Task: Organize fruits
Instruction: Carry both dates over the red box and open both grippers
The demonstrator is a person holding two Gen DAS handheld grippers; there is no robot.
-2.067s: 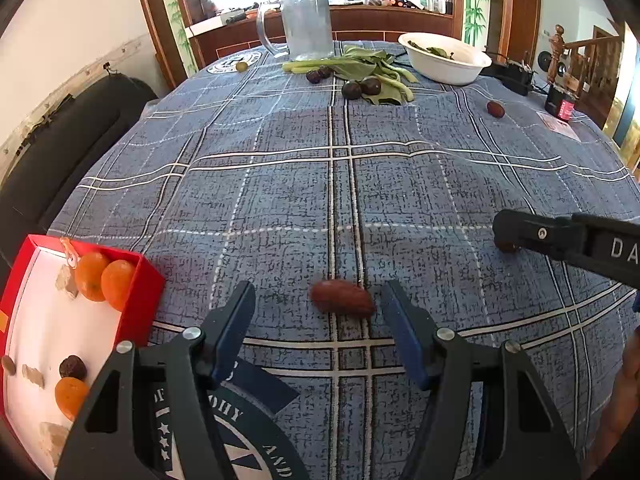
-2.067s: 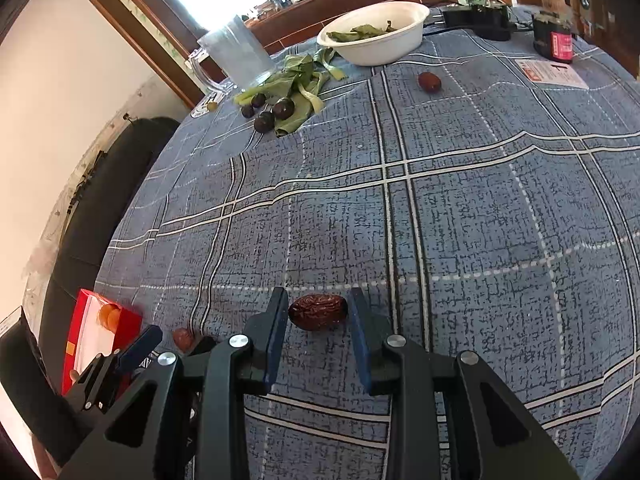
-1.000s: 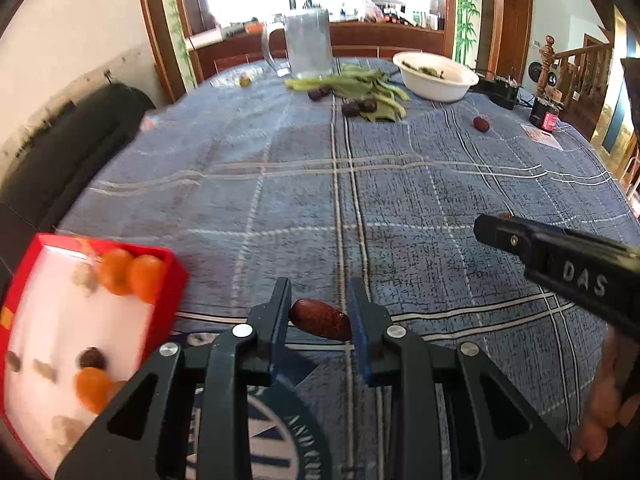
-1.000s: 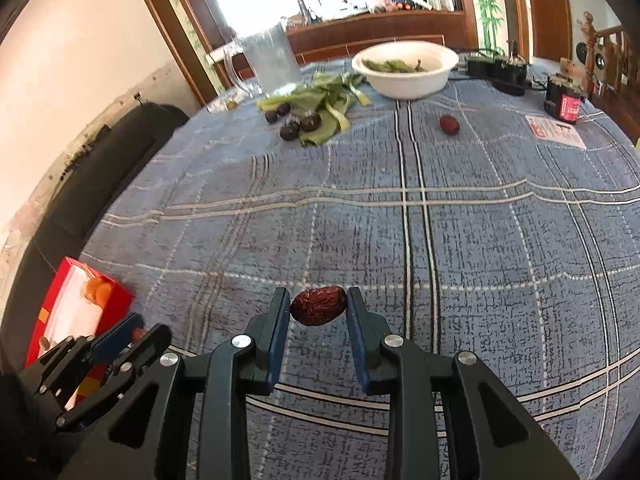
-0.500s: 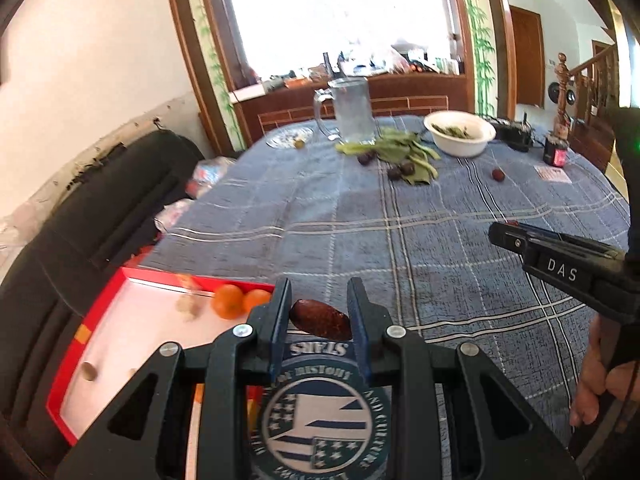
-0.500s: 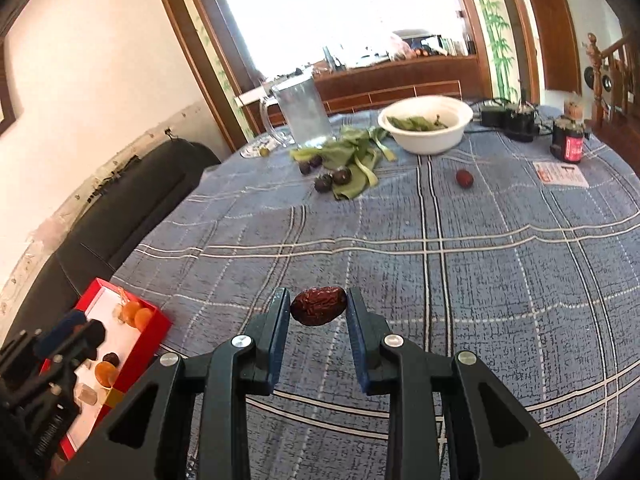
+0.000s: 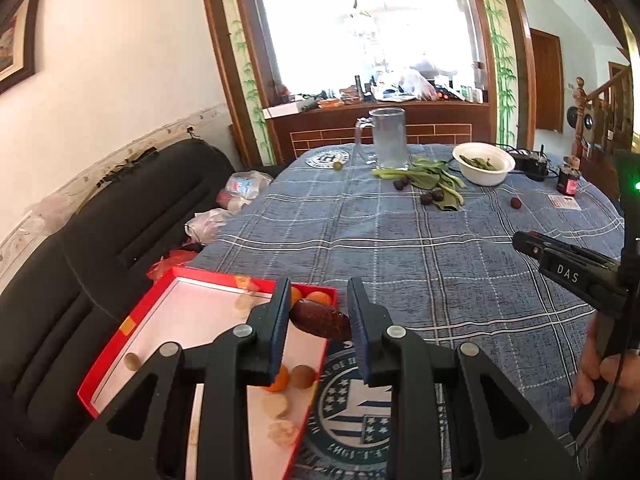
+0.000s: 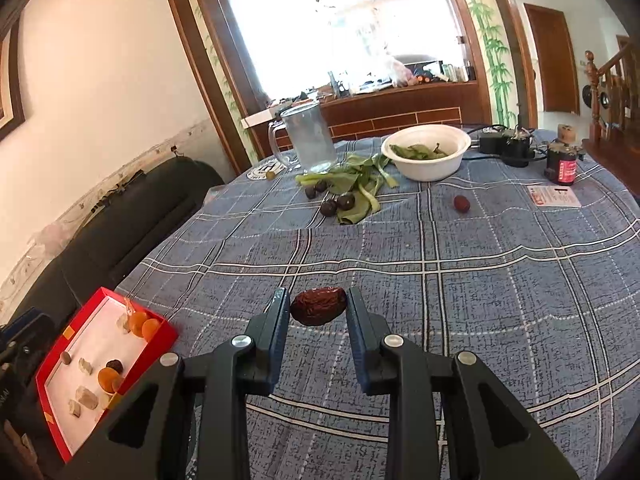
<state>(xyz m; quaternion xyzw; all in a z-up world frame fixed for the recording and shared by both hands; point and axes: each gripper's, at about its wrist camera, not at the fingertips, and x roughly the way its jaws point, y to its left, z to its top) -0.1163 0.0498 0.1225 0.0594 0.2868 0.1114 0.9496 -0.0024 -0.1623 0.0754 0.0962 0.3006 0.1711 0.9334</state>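
My left gripper [image 7: 319, 322] is shut on a brown date [image 7: 320, 322] and holds it in the air over the near right corner of the red box [image 7: 132, 318], which holds small oranges [image 7: 318, 298] and several pale bits. My right gripper [image 8: 318, 312] is shut on a second brown date [image 8: 319, 306], held above the blue plaid tablecloth [image 8: 460, 280]. The red box also shows at the lower left of the right wrist view [image 8: 158, 340]. The right gripper also shows at the right edge of the left wrist view [image 7: 568, 270].
At the far side stand a glass mug [image 8: 310, 140], a white bowl of greens [image 8: 426, 152], green leaves with dark plums [image 8: 346, 202], a loose red date [image 8: 461, 203], a small red jar [image 8: 562, 164] and a card [image 8: 554, 196]. A black sofa [image 7: 100, 240] runs along the table's left edge.
Both grippers have risen with their dates held. The left one has moved left, from over the cloth to over the red box's corner.
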